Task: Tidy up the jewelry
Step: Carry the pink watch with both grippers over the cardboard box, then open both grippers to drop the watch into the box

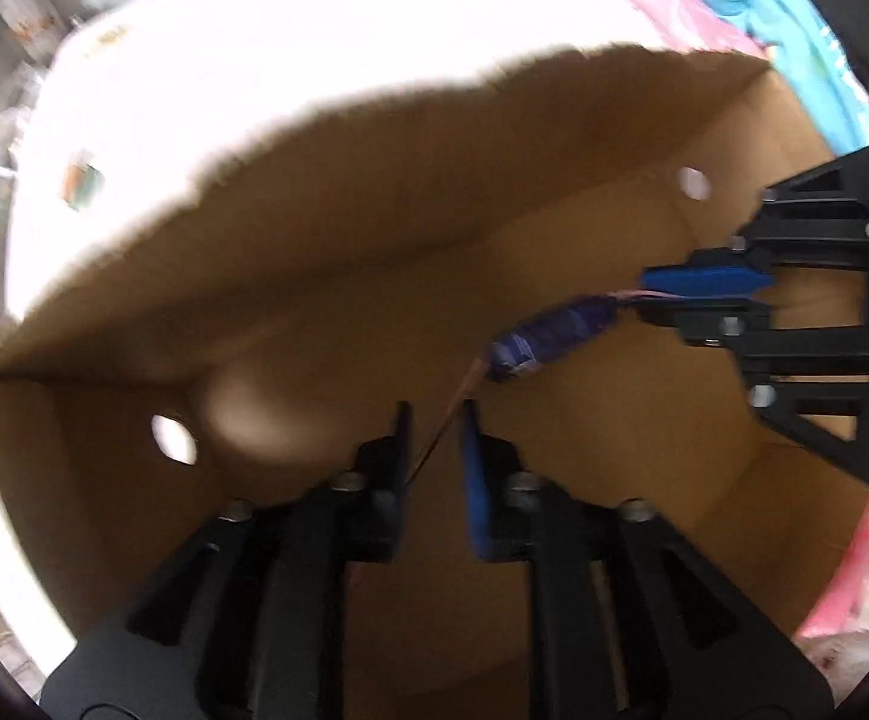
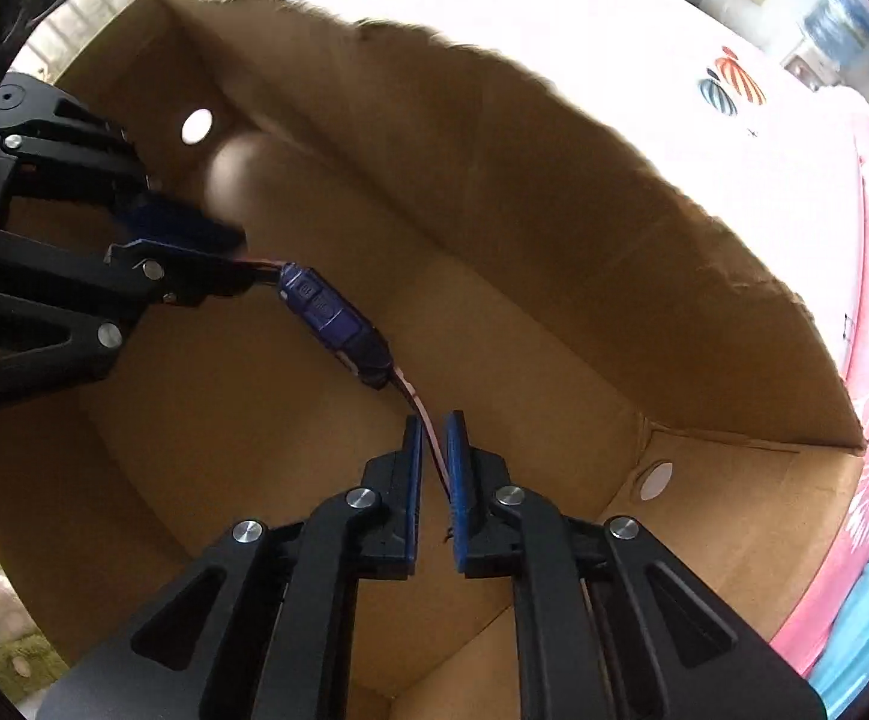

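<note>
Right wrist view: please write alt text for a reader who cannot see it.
Two grippers hold a blue-beaded bracelet by its cord over an open cardboard box. The right gripper, jaws slightly apart, has the cord between its pads; the left gripper is at the other end.

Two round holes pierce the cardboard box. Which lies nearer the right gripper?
The lower-right hole, close beside the right gripper; the other hole sits up by the left gripper.

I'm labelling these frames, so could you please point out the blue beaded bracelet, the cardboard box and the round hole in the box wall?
Blue beaded bracelet (image 2: 332, 315): right wrist view, middle of the beaded section.
Cardboard box (image 2: 554, 228): right wrist view, inner far wall.
Round hole (image 2: 196, 126): right wrist view, centre of the opening.
</note>
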The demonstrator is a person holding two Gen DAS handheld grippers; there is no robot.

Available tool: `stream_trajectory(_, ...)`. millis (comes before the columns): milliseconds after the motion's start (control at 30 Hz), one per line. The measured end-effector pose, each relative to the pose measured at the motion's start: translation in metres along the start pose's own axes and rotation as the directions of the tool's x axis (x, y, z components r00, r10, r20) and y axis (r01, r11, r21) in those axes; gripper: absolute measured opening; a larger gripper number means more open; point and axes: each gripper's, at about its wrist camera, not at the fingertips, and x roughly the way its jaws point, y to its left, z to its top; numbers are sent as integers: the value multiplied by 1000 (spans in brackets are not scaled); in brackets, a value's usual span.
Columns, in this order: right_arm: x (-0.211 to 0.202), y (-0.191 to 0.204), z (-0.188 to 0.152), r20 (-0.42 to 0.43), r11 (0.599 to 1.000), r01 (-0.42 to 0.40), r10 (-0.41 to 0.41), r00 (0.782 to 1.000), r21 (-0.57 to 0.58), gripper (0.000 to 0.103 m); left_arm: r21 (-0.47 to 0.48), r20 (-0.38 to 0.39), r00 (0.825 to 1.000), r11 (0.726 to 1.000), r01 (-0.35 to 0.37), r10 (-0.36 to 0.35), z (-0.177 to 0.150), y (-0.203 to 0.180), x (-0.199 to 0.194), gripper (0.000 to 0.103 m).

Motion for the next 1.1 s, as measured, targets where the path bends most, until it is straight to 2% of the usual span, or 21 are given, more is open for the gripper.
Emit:
stream_trajectory(33, -2, -1, -1, 9, 1000, 11, -11, 1000, 6, 21, -2, 20, 1000, 1000, -19, 19, 0, 0, -2, 35)
stream_trajectory(67, -3, -3, -1, 15, 1000, 18, -19, 1000, 15, 29, -2, 36, 999, 1000, -29, 29, -1, -1, -5, 36)
stream_trajectory(133, -8, -6, -4, 39, 999, 20, -22, 999, 42, 33, -1, 58, 997, 999, -47, 47, -2, -1, -9, 36)
stream_trajectory(200, -10, -6, -7, 53, 997, 63, -65, 996, 39, 34, 0, 80, 995, 998, -56, 56, -4, -2, -13, 36)
stream_trajectory(433, -24, 3, -17, 122, 989, 132, -138, 983, 61, 34, 0, 144, 988, 998, -65, 64, -17, -12, -26, 36)
stream_trajectory(500, -31, 5, -19, 146, 989, 131, -139, 979, 68, 34, 1, 182, 982, 998, -57, 56, -24, -15, -38, 36)
stream_trajectory(600, -54, 14, -34, 222, 989, 114, -132, 966, 92, 34, -19, 263, 964, 999, -48, 51, -42, -13, -63, 45)
stream_trajectory(667, -76, 22, -51, 300, 990, 77, -110, 947, 121, 38, -25, 343, 939, 999, -35, 42, -65, -12, -91, 56)
stream_trajectory(700, -87, 25, -61, 340, 989, 62, -106, 935, 138, 45, -24, 383, 923, 999, -27, 34, -78, -13, -105, 59)
stream_trajectory(767, -107, 24, -75, 423, 984, 39, -110, 899, 173, 56, -21, 445, 895, 1000, -18, 25, -95, -11, -127, 72)
stream_trajectory(800, -119, 18, -80, 457, 981, 30, -116, 882, 192, 61, -20, 477, 878, 1000, -13, 21, -106, -8, -137, 75)
stream_trajectory(833, -131, 10, -85, 488, 978, 18, -119, 865, 207, 63, -18, 519, 855, 1000, 2, 7, -127, -10, -148, 81)
stream_trajectory(867, -142, 16, -100, 525, 975, 4, -123, 842, 223, 68, -21, 535, 845, 1000, 14, -1, -124, 0, -151, 84)
stream_trajectory(933, -162, 27, -115, 563, 969, -5, -139, 815, 245, 74, -32, 552, 833, 998, 49, -23, -136, 7, -153, 85)
stream_trajectory(1033, -184, 50, -156, 613, 953, 20, -209, 762, 301, 87, -38, 570, 820, 997, 74, -40, -170, -3, -151, 88)
stream_trajectory(1100, -182, 54, -179, 623, 940, -6, -222, 750, 342, 95, -34, 568, 822, 997, 72, -40, -196, -7, -146, 89)
